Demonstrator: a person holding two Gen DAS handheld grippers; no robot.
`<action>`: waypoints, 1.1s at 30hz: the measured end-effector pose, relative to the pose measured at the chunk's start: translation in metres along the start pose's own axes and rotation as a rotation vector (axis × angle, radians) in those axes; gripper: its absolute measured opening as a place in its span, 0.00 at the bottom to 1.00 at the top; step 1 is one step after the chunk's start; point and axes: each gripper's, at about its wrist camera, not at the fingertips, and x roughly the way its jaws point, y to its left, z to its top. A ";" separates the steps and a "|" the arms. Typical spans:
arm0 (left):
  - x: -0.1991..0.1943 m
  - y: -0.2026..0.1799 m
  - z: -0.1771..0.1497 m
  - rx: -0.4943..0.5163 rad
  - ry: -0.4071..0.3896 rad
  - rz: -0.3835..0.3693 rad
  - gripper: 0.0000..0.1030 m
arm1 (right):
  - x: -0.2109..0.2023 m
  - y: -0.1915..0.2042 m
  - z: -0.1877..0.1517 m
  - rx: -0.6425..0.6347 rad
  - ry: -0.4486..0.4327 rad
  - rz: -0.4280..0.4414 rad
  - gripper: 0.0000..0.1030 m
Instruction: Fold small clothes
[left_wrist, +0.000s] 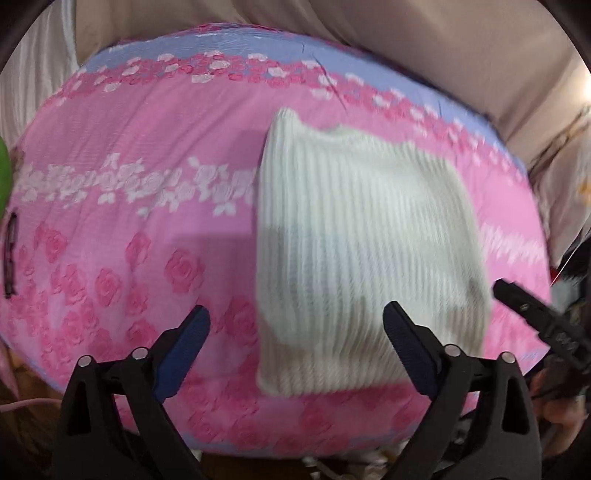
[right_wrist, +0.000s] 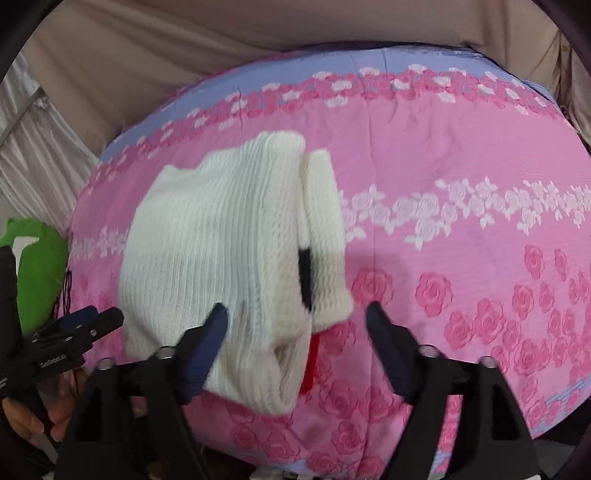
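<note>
A folded white ribbed knit garment (left_wrist: 362, 251) lies flat on the pink rose-print bedsheet (left_wrist: 110, 229). My left gripper (left_wrist: 297, 314) hovers over its near left corner, jaws wide open and holding nothing. From the right wrist view the same garment (right_wrist: 214, 251) shows a folded sleeve on its right, with a black patch and a bit of red at the near edge. My right gripper (right_wrist: 297, 310) stands open above that near right corner, pads off the knit. The left gripper (right_wrist: 99, 317) shows at the lower left edge of that view, a hand (right_wrist: 37, 417) below it.
The bedsheet (right_wrist: 461, 221) has a lilac border along its far edge. Beige curtain (right_wrist: 184, 55) hangs behind the bed. A green object (right_wrist: 37, 266) sits beside the bed's left edge. A black finger (left_wrist: 524, 302) of the other gripper enters the left wrist view from the right.
</note>
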 end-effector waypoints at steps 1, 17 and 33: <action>0.010 0.000 0.006 -0.023 0.008 -0.030 0.92 | 0.012 -0.003 0.007 0.014 0.019 0.011 0.82; -0.061 -0.036 0.074 -0.025 -0.035 -0.337 0.43 | -0.085 0.060 0.065 -0.051 -0.183 0.248 0.31; 0.040 -0.022 0.020 0.090 0.012 0.171 0.71 | 0.046 0.022 0.025 -0.101 0.069 -0.062 0.10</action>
